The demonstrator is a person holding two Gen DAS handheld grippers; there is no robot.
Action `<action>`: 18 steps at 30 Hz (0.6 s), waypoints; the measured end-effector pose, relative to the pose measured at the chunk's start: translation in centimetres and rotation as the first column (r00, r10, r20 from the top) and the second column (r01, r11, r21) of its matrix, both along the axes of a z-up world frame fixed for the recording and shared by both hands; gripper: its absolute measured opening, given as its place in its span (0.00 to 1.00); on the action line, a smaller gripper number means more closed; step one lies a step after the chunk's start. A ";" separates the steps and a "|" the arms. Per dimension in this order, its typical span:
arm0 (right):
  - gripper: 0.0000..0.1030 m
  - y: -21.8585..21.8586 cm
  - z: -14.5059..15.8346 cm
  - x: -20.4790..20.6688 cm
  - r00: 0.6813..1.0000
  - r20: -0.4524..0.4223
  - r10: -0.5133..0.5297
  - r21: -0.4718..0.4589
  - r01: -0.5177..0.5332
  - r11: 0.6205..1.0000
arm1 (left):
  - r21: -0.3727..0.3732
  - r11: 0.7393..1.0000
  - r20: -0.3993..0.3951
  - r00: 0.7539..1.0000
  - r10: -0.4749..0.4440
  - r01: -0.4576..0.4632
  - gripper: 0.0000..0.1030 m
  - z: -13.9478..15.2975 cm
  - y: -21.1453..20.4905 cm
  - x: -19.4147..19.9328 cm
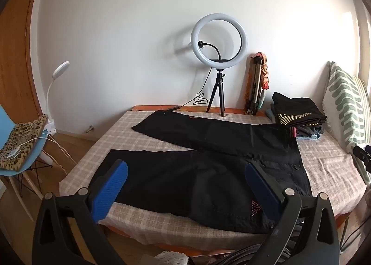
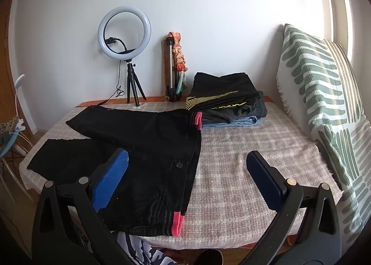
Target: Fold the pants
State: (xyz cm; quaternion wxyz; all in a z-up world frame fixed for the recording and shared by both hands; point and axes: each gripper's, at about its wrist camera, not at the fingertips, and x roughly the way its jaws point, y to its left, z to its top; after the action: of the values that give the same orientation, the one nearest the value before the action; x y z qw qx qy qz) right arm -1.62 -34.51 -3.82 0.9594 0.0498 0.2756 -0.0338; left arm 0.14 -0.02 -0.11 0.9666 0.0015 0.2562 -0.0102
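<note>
Black pants [image 1: 197, 167] lie flat on the checked table cloth [image 1: 148, 125], legs spread apart to the left, waistband with pink tabs to the right. They also show in the right wrist view [image 2: 143, 149]. My left gripper [image 1: 185, 172] is open, hovering over the near leg and hip, holding nothing. My right gripper [image 2: 187, 167] is open above the waistband edge, its left finger [image 2: 111, 181] over the pants, its right finger [image 2: 266, 183] over bare cloth.
A stack of folded clothes [image 2: 225, 102] sits at the back right. A ring light on a tripod [image 1: 218, 56] and a folded tripod [image 1: 257, 84] stand against the wall. A striped cushion [image 2: 324, 107] lines the right side. A blue chair [image 1: 20, 144] stands left.
</note>
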 end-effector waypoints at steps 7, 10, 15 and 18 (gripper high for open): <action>1.00 -0.1 0.0 0.4 1.000 0.002 0.000 -0.033 0.000 0.999 | -0.028 1.000 -0.014 1.000 -0.002 0.001 1.00 0.1 0.9 0.1; 1.00 0.4 0.0 0.5 1.000 0.005 -0.011 -0.047 0.012 0.999 | -0.032 0.999 -0.017 1.000 -0.003 0.002 1.00 0.2 1.2 0.2; 1.00 0.4 0.1 0.5 1.000 0.004 -0.005 -0.044 0.005 0.999 | -0.022 1.000 -0.015 1.000 0.005 -0.005 1.00 0.1 0.4 -0.1; 1.00 0.4 -0.1 0.5 1.000 0.004 -0.002 -0.040 0.003 0.999 | -0.023 1.000 -0.013 1.000 0.005 -0.005 1.00 -0.2 0.6 -0.1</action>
State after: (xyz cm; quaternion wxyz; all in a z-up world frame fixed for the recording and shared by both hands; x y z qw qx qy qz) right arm -1.07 -34.08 -3.89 0.9607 0.0312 0.2728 -0.0403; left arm 0.01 0.56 -0.27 0.9649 -0.0103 0.2622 -0.0107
